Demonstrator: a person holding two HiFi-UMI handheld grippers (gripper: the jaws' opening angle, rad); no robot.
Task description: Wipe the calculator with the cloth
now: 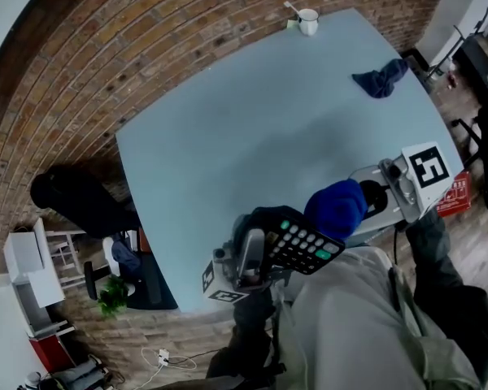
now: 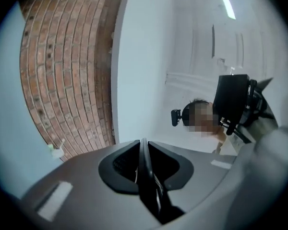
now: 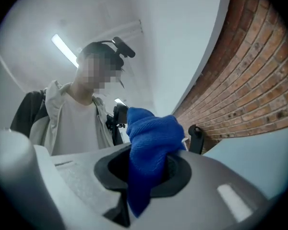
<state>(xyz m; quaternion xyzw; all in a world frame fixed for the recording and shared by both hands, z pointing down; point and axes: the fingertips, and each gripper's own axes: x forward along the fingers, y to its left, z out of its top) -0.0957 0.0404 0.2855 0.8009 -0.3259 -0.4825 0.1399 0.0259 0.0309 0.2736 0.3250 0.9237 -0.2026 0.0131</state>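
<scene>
I see the calculator (image 1: 303, 250) held aloft, clamped by one end in my left gripper (image 1: 267, 257). It is black with rows of pale keys and a few green ones. Its key face is tilted up toward the head camera. The cloth (image 1: 336, 208) is bright blue and bunched into a wad. It is pinched in my right gripper (image 1: 364, 201), just above the calculator's far edge.

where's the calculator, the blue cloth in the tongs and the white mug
calculator (image 1: 307, 249): head view, on its keypad
blue cloth (image 1: 335, 208): head view, middle of the bunch
white mug (image 1: 308, 23): head view, its side wall
</scene>
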